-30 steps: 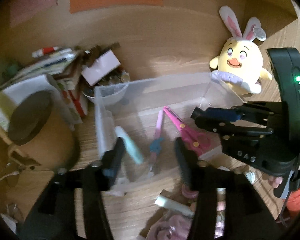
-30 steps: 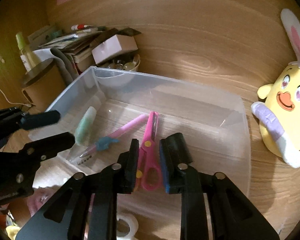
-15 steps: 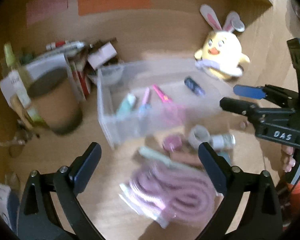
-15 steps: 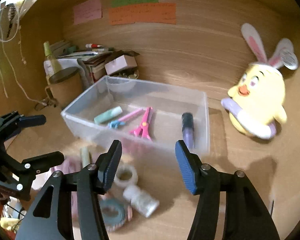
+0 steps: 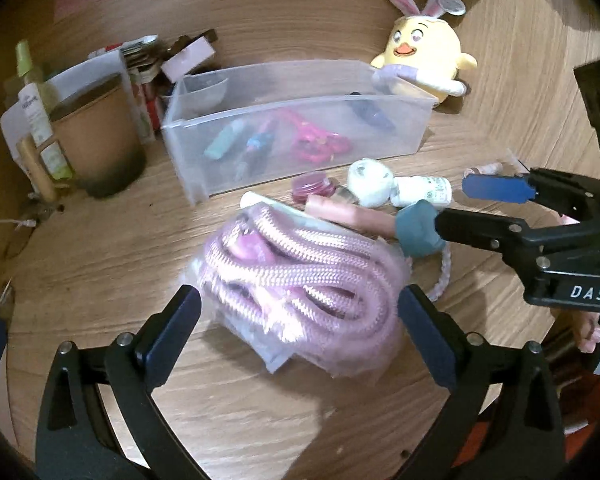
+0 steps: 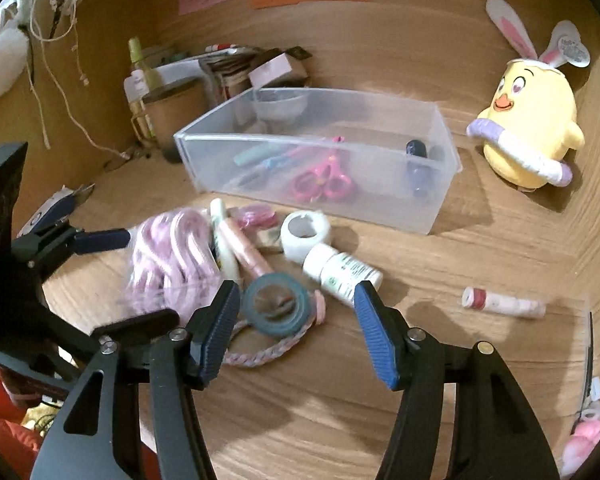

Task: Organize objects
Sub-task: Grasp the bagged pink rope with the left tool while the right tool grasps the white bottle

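Now the clear plastic bin (image 5: 300, 128) sits at 12 o'clock, hard and see-through, with pink scissors (image 5: 316, 144) inside. Next biggest is the bagged pink rope (image 5: 300, 288), soft, bumpy and in crinkly plastic. The left gripper (image 5: 296, 332) is spread wide around it, not squeezing yet. I think it should go low and pinch the fat middle, since the bag looks slippery. The right gripper (image 6: 296, 320) is half spread and holds nothing; the small round teal tape roll (image 6: 276, 306) lies between its tips.
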The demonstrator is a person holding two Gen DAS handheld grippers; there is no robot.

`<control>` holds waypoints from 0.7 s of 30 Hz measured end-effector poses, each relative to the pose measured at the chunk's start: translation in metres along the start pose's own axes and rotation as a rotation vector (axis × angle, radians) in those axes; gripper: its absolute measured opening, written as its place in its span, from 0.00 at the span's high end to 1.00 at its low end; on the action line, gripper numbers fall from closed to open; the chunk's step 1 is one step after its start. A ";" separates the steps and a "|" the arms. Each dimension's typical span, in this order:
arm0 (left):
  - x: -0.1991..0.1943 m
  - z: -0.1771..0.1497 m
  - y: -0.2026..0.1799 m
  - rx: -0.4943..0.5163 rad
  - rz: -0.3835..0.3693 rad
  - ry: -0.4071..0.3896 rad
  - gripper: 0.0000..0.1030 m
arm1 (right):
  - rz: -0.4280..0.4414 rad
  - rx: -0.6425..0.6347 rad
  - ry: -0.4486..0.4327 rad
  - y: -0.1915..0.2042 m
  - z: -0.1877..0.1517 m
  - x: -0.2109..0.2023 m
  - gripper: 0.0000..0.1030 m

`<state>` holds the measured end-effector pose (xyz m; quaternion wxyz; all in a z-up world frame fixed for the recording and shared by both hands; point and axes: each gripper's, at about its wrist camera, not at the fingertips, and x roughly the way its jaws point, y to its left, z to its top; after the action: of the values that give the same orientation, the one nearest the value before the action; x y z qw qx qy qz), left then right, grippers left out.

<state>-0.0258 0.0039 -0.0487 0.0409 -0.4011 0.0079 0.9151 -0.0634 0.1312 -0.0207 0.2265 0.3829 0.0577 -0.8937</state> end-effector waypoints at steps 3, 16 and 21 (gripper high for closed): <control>-0.004 -0.006 0.019 -0.035 0.001 0.008 0.03 | -0.018 0.007 -0.007 -0.005 0.000 0.000 0.46; -0.023 -0.002 0.072 -0.113 0.116 0.017 0.03 | -0.048 0.129 0.040 -0.035 0.016 0.030 0.46; 0.001 0.014 0.058 -0.091 0.080 0.046 0.02 | -0.049 0.179 0.072 -0.036 0.020 0.046 0.46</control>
<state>-0.0416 -0.0536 -0.0404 -0.0143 -0.4230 -0.0168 0.9059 -0.1205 0.1410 -0.0419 0.1672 0.4321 -0.0050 -0.8862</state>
